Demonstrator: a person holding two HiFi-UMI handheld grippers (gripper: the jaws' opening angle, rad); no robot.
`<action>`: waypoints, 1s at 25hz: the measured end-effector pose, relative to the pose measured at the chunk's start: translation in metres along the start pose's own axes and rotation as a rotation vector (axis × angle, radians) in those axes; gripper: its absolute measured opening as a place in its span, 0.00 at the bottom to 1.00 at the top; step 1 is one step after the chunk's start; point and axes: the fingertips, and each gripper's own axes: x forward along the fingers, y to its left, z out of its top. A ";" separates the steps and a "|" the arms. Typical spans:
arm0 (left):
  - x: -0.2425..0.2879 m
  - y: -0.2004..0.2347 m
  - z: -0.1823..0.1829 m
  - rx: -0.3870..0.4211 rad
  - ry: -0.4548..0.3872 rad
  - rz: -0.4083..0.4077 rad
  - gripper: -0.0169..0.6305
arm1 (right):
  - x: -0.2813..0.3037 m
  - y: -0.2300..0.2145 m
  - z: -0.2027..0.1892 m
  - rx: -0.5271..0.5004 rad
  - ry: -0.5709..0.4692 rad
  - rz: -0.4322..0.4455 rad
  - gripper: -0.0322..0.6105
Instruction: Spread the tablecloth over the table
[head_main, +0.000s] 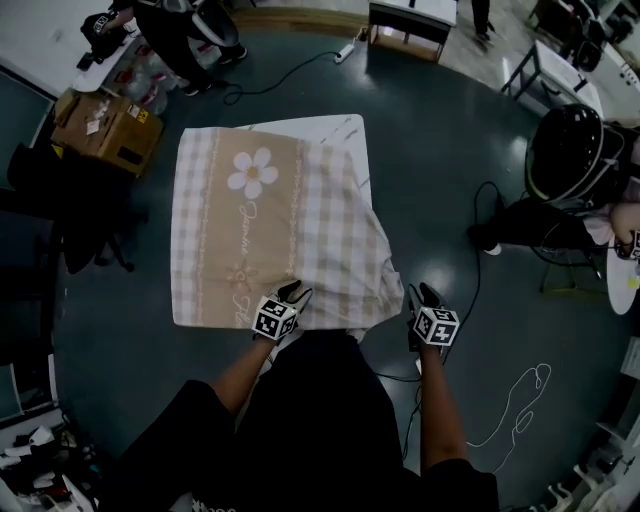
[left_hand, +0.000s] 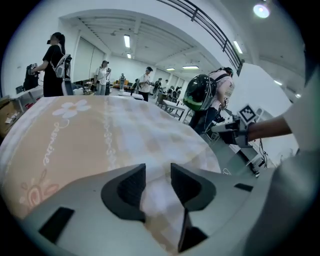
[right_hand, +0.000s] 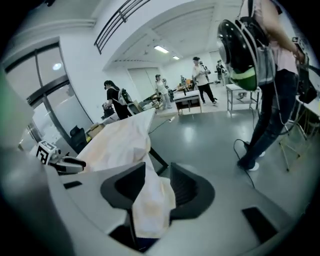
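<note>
This is a big work room, like a lab or a workshop. The floor (head_main: 440, 170) is smooth, grey and shiny. Long lights (left_hand: 127, 40) shine on the white ceiling, and there is a glass wall (right_hand: 55, 95). Many people (left_hand: 54, 65) stand about near work tables (right_hand: 192, 96). One of them wears a big round pack (right_hand: 240, 47) on the back. Cables (head_main: 290, 75) and a plug strip (head_main: 347, 52) lie on the floor. A cardboard box (head_main: 105, 125) and a black desk chair (head_main: 95, 250) stand off to one side.
</note>
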 end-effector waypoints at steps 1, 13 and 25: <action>0.005 -0.006 0.005 0.007 -0.007 -0.016 0.26 | 0.011 0.007 0.014 -0.027 0.004 0.014 0.32; 0.039 -0.029 0.017 -0.111 0.067 -0.079 0.27 | 0.130 0.069 0.111 -0.246 0.153 0.193 0.32; 0.045 -0.067 0.023 -0.405 0.019 0.266 0.29 | 0.142 0.095 0.087 -0.461 0.458 0.611 0.09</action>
